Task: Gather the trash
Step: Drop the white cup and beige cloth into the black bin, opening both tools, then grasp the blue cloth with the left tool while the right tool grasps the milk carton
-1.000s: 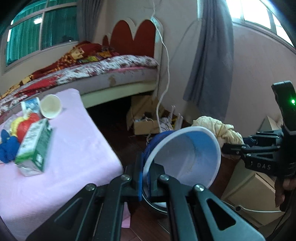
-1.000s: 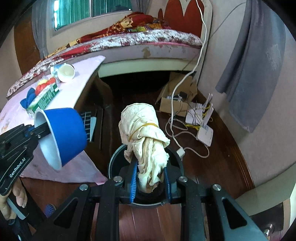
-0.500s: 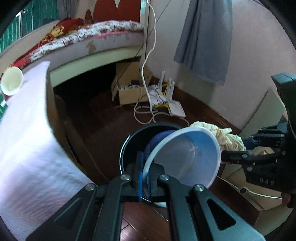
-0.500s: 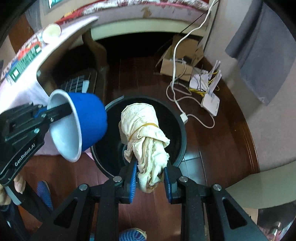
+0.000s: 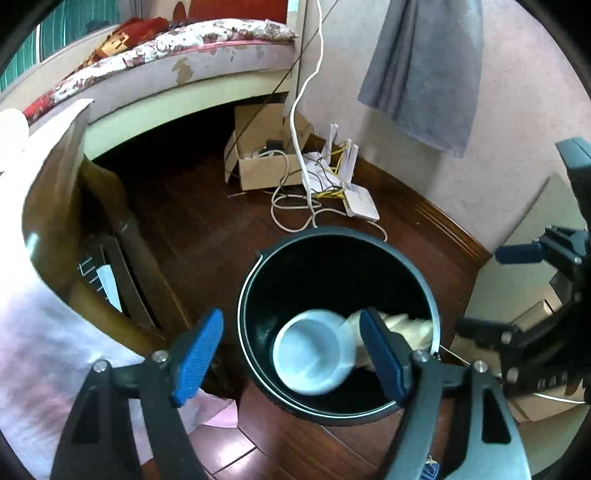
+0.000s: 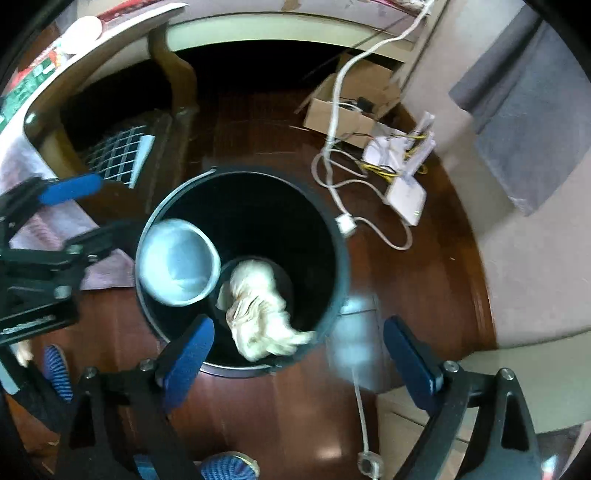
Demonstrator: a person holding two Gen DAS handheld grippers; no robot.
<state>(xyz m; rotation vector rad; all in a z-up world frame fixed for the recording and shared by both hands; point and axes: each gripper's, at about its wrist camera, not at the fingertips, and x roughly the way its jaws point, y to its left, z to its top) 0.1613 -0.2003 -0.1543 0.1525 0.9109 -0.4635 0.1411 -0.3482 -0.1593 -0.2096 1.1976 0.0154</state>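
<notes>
- Both grippers hang over the black bin [image 5: 338, 321], pointing steeply down into its mouth.
- The left gripper [image 5: 291, 354] stands wide apart with nothing between its pads; its jaws have just been opening, and the cup [image 5: 314, 356] sits released below them, inside the bin.
- The right gripper [image 6: 297, 354] is likewise spread and empty; its jaws have just been opening too, and the cloth bundle [image 6: 258, 310] lies in the bin beneath it.
- The cup lies toward the left gripper's side of the bin, its white mouth tipped up toward the cameras (its image is blurred, so I cannot tell whether it has settled).
- The bundle's long axis runs from the bin's middle toward the rim nearest the right gripper, one end close to or on that rim.
- More trash waits on the pink-covered surface [image 5: 44, 332], which lies on the left gripper's side, so I judge the left hand the nearer for the next pick.
- A carton [image 6: 26, 77] and a white cup [image 6: 83, 31] show at that surface's far edge.
</notes>
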